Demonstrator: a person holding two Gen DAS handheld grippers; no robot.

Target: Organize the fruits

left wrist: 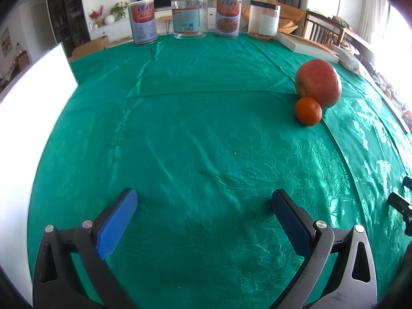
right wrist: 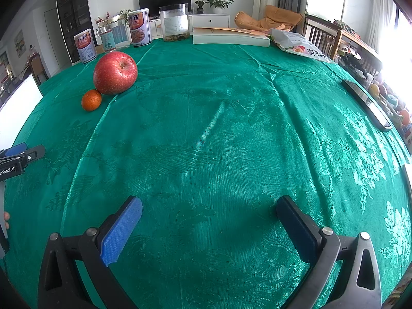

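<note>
A red apple (left wrist: 318, 83) rests on the green tablecloth with a small orange tangerine (left wrist: 308, 111) touching its near side. In the left wrist view they lie far ahead and to the right of my left gripper (left wrist: 204, 198), which is open and empty above the cloth. In the right wrist view the apple (right wrist: 115, 73) and tangerine (right wrist: 91, 100) lie far ahead to the left of my right gripper (right wrist: 209, 206), also open and empty. The left gripper shows at the left edge of the right wrist view (right wrist: 19, 154).
Two printed cans (left wrist: 143, 21), a glass jar (left wrist: 189, 15) and a plastic jar (left wrist: 264, 20) stand along the far edge. A white book (right wrist: 230, 39), a snack bag (right wrist: 298, 45) and a dark phone (right wrist: 367, 104) lie at the right. A white board (left wrist: 28, 97) stands at the left.
</note>
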